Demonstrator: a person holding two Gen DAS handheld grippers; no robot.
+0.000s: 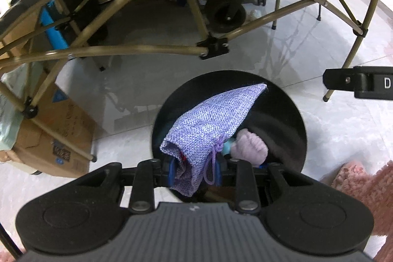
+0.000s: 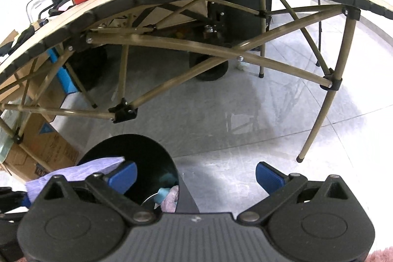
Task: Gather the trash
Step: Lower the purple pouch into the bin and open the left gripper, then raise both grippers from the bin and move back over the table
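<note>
Left tongs (image 1: 196, 170) grip a purple pouch (image 1: 208, 119) over the black bin (image 1: 294, 119)

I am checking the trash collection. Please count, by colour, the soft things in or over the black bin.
Purple woven pouch, held by left gripper over the black bin: 1
Pink fluffy item inside: 1
Light blue item inside: 1
Total: 3

Bin mouth (image 1: 289, 114) open, table frame (image 1: 152, 50) beyond
</note>
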